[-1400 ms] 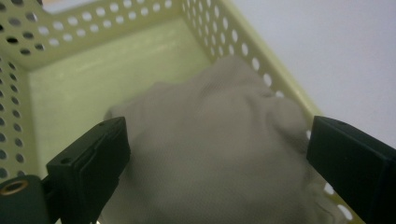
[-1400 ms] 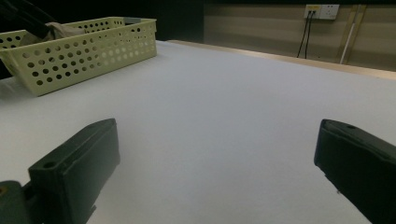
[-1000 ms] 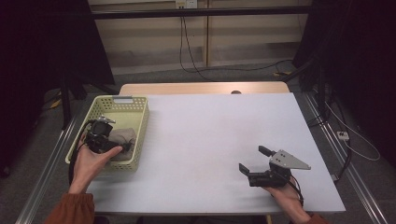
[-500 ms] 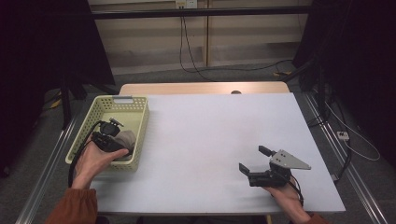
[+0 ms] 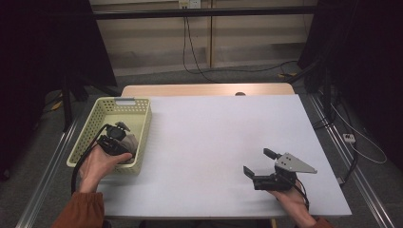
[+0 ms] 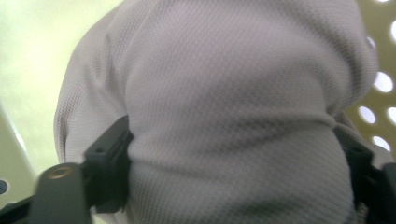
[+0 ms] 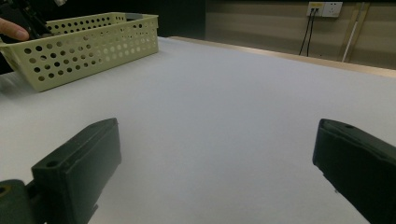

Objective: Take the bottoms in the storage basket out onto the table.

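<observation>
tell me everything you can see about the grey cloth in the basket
The cloth is pale grey with a fine waffle-like knit, soft and bunched into a rounded lump. It lies in the near end of the yellow-green perforated basket at the table's left. The left hand-held gripper reaches down into the basket; its jaws have just been closing and now press into the cloth from both sides, denting it at each side. Its full shape is hidden, so what kind of item it is cannot be told.
</observation>
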Available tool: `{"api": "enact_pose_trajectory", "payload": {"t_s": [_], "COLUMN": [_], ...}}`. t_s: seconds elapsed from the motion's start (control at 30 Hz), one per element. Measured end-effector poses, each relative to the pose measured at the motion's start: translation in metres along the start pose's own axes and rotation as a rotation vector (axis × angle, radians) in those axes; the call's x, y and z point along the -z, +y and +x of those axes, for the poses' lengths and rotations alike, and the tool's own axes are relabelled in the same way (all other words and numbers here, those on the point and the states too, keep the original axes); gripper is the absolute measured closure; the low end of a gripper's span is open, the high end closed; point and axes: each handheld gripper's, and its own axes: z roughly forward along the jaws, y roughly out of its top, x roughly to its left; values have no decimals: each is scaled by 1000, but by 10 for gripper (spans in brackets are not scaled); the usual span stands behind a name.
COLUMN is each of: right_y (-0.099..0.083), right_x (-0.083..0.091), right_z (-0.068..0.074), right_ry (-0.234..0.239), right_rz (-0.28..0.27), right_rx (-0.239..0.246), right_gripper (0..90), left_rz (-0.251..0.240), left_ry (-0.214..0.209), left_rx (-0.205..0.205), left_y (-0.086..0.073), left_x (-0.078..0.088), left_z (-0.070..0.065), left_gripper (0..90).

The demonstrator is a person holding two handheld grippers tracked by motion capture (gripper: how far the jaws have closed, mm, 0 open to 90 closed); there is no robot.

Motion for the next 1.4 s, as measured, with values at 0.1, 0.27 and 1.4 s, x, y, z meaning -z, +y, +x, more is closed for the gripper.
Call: {"api": "enact_pose_trajectory", "payload": {"t_s": [0.1,0.27,1.4], "right_y": [0,0,1], "right_x": [0,0,0], "right_z": [0,-1,0], "right_ry": [-4,-6,-12], "right_rz": [-5,-5,-8], "right_rx": [-2,-1,-13], "right_gripper": [8,8,10], "left_rz": [-13,-73,-490], "left_ry": [4,-11,-85], "left_rx": [-18,-3,43], "left_y": [-1,-6,-31], "left_x": [3,5,42], "left_z": [1,3,23], "left_gripper": [290,343,441]}}
